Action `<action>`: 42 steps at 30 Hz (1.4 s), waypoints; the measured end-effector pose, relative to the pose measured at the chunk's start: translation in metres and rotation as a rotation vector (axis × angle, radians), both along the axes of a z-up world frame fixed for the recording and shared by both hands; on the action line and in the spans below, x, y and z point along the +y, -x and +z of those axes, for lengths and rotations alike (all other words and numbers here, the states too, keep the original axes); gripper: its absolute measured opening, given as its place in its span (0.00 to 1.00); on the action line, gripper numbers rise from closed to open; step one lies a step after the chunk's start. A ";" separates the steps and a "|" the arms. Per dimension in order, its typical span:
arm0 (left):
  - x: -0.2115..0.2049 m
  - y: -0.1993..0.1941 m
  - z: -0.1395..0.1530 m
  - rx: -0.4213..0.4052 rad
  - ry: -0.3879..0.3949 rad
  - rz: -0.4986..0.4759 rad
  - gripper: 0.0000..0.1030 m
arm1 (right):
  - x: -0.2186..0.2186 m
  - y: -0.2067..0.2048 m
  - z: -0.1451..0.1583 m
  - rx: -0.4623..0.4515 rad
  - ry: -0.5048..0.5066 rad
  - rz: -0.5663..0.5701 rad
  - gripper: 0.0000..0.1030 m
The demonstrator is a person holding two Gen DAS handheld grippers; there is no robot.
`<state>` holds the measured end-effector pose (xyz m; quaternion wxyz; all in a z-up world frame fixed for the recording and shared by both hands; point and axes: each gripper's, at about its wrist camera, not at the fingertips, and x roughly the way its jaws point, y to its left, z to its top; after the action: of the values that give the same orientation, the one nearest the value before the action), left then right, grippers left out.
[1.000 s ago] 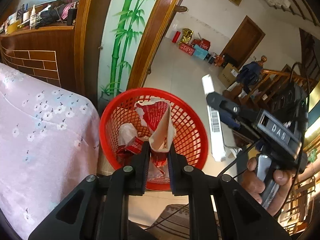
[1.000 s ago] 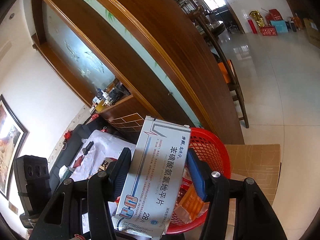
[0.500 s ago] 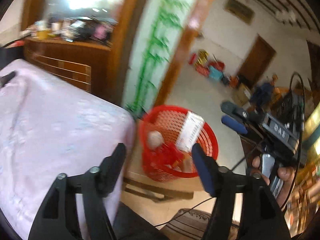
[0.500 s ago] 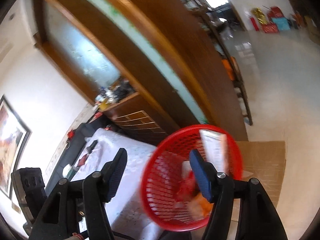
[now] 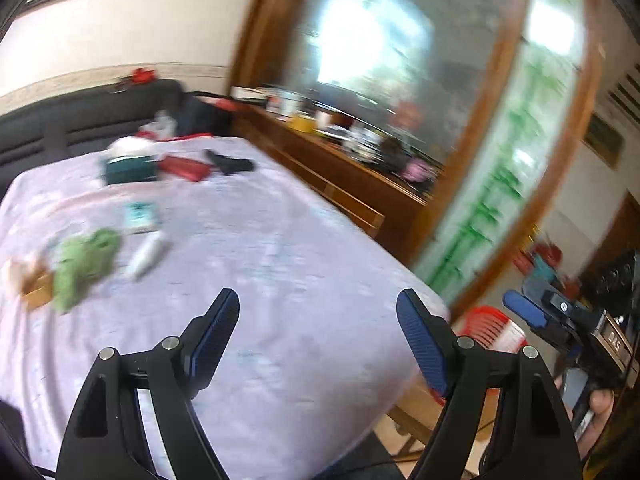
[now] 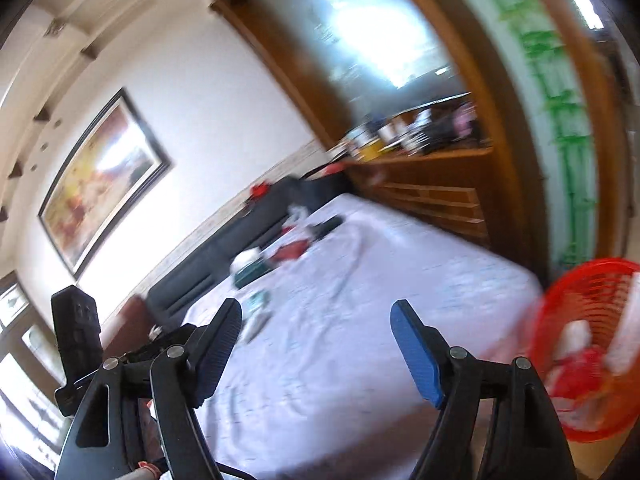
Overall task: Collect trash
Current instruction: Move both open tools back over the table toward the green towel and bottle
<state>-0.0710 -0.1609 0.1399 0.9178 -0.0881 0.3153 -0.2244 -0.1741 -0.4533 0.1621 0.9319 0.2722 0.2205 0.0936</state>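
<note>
Left wrist view: two black two-finger grippers, left (image 5: 318, 324) and right (image 5: 520, 312), jaws spread and just opening, nothing between them. One red plastic mesh basket (image 6: 580, 320), holding blurred trash, stands at 3 o'clock off the bed corner. The lilac bedspread (image 5: 280, 260) carries one green crumpled scrap (image 5: 84, 264) at 10 o'clock; other items blur.

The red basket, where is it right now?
In the right wrist view the red basket sits at the far right, off the table's corner, below the bamboo panel.
</note>
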 end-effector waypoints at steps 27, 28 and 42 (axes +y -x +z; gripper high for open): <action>0.150 0.000 0.020 -0.051 -0.138 0.464 0.77 | 0.179 -0.132 0.010 0.060 0.100 0.270 0.81; 0.152 -0.001 0.020 -0.052 -0.145 0.470 0.77 | 0.183 -0.135 0.010 0.061 0.100 0.274 0.81; 0.193 -0.034 -0.006 0.011 -0.133 0.498 0.77 | 0.218 -0.198 -0.031 0.189 0.070 0.291 0.81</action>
<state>-0.0374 0.0324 0.1334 0.9469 -0.1037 0.3030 0.0300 0.0240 -0.2350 0.1309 0.8926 0.2121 0.3474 0.1939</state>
